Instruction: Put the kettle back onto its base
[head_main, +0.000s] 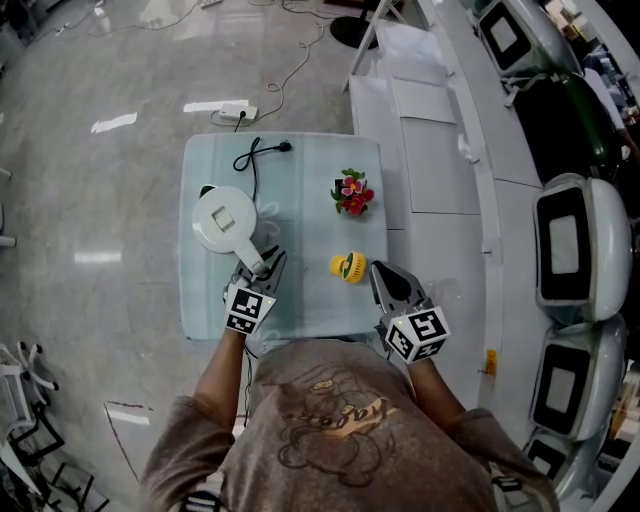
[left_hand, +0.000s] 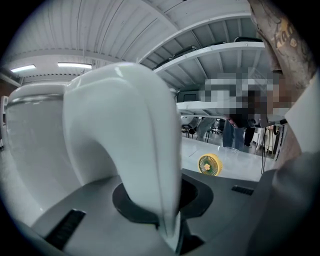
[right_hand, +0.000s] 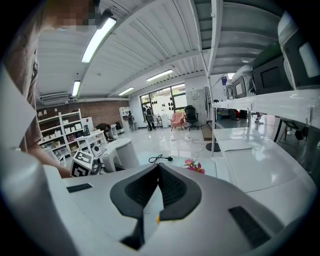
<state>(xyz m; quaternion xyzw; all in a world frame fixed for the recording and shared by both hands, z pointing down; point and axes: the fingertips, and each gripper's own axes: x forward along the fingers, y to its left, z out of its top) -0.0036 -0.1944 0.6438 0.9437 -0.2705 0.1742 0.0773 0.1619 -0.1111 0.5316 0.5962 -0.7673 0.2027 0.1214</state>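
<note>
A white kettle (head_main: 224, 220) stands at the left of the small glass-topped table (head_main: 310, 300), its handle (left_hand: 135, 150) pointing toward me. My left gripper (head_main: 263, 268) is shut on that handle, which fills the left gripper view between the jaws. A black cord (head_main: 254, 155) runs from the table's far side to the kettle's far edge. The base is hidden under the kettle. My right gripper (head_main: 385, 282) hovers over the table's near right edge, shut and holding nothing (right_hand: 159, 169). The kettle (right_hand: 125, 154) also shows at left in the right gripper view.
A small yellow fan (head_main: 348, 266) lies near the right gripper, and a red flower bunch (head_main: 352, 192) sits at the far right of the table. White counters with appliances (head_main: 570, 240) line the right side. A power strip (head_main: 232, 112) lies on the floor beyond the table.
</note>
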